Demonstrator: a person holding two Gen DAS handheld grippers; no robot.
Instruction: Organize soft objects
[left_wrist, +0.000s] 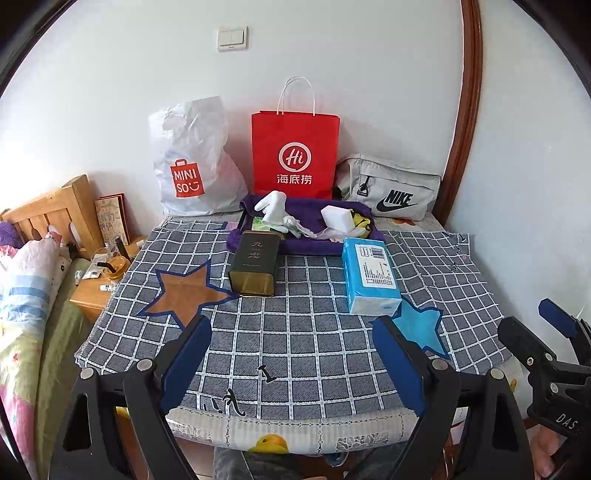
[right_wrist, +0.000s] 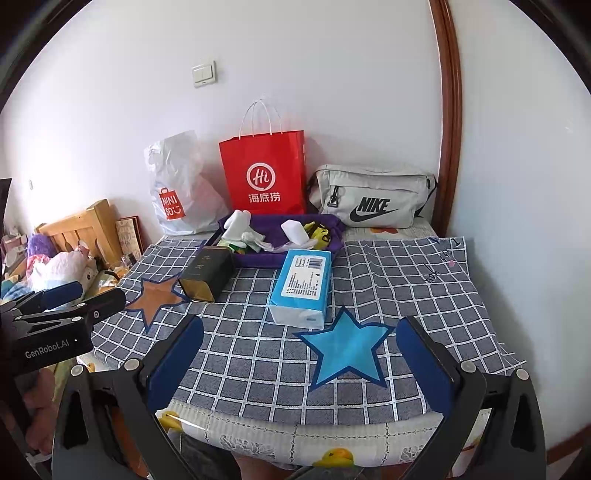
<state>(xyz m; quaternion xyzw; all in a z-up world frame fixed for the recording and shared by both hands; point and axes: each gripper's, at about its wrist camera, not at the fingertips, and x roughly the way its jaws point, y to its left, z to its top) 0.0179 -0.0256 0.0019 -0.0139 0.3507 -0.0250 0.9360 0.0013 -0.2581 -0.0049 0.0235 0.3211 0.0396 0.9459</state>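
Note:
A purple fabric tray (left_wrist: 258, 242) (right_wrist: 255, 260) sits at the back of the checked cloth and holds white gloves (left_wrist: 273, 210) (right_wrist: 238, 225), a white sponge block (left_wrist: 336, 218) (right_wrist: 294, 229) and a yellow soft item (left_wrist: 360, 220) (right_wrist: 317, 230). A blue tissue pack (left_wrist: 369, 275) (right_wrist: 303, 284) and a dark tea tin (left_wrist: 255, 264) (right_wrist: 207, 273) lie in front of it. My left gripper (left_wrist: 291, 363) and right gripper (right_wrist: 299, 363) are both open and empty, above the cloth's near edge.
A white Miniso bag (left_wrist: 192, 158) (right_wrist: 177, 184), a red paper bag (left_wrist: 295, 151) (right_wrist: 264, 173) and a grey Nike bag (left_wrist: 391, 188) (right_wrist: 373, 197) stand against the wall. A brown star (left_wrist: 184, 291) and blue star (right_wrist: 347, 350) mark the cloth. A nightstand (left_wrist: 92, 295) is to the left.

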